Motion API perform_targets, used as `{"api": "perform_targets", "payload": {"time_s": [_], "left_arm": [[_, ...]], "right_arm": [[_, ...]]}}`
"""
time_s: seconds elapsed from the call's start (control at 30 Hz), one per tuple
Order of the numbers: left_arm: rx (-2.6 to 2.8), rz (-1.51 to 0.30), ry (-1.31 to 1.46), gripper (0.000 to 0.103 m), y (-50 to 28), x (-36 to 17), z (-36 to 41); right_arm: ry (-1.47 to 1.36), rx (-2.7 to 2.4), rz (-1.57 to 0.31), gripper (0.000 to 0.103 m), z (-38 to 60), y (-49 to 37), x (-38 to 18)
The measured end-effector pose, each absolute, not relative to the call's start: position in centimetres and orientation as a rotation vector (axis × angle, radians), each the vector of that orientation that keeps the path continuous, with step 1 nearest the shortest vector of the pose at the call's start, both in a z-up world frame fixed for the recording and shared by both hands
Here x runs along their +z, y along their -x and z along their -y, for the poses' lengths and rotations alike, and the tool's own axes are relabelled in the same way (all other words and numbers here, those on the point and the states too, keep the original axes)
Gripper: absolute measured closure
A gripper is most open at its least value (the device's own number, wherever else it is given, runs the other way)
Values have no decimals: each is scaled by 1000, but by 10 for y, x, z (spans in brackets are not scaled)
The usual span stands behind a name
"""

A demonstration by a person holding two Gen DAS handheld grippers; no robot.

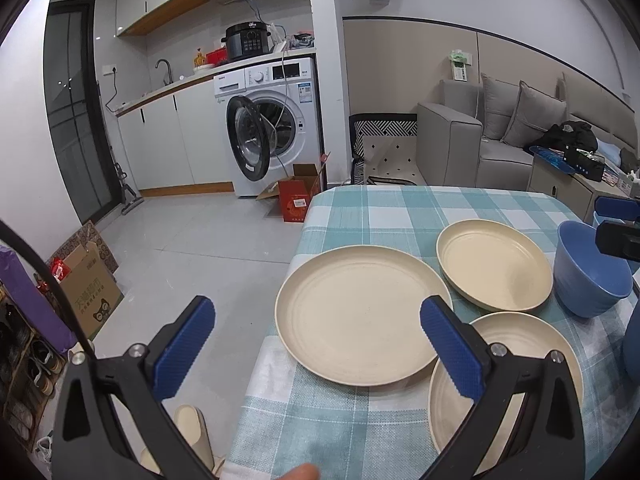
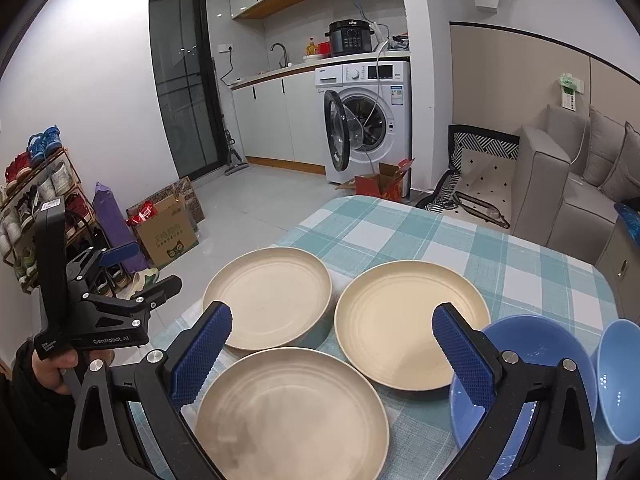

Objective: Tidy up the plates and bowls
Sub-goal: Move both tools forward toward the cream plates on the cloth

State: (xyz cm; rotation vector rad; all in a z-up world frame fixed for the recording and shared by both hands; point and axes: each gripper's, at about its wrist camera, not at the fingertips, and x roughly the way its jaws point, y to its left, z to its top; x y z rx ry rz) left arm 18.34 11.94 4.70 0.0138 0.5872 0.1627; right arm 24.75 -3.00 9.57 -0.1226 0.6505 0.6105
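Observation:
Three cream plates lie on the checked tablecloth. In the left wrist view they are a large left plate (image 1: 360,314), a far plate (image 1: 494,264) and a near plate (image 1: 520,364). A blue bowl (image 1: 592,276) stands to the right. My left gripper (image 1: 320,344) is open and empty, above the table's left edge near the large plate. In the right wrist view I see the left plate (image 2: 272,298), the far plate (image 2: 408,324), the near plate (image 2: 292,416) and two blue bowls (image 2: 532,344) (image 2: 618,376). My right gripper (image 2: 334,348) is open and empty above the plates.
The table (image 2: 440,240) has a teal checked cloth. The left gripper's body (image 2: 100,304) shows at the left of the right wrist view. On the floor are a cardboard box (image 1: 92,292), a red box (image 1: 296,196) and a shoe rack (image 2: 40,200). A washing machine (image 2: 368,116) and a sofa (image 1: 500,136) stand behind.

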Motion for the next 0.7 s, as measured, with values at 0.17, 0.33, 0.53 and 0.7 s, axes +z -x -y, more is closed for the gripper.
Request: {"api": "perform_targets", "payload": {"time_s": [0.17, 0.33, 0.53, 0.7], "left_arm": [[162, -598, -3, 0, -188, 43, -124], [171, -601, 8, 0, -190, 40, -129], [174, -610, 8, 0, -192, 35, -135], [184, -618, 5, 0, -194, 31, -140]], "right_arm": [[140, 633, -668, 0, 16, -253, 88], [143, 638, -682, 1, 8, -257, 83], [150, 650, -707, 4, -1, -263, 74], [155, 666, -723, 5, -10, -270, 64]]}}
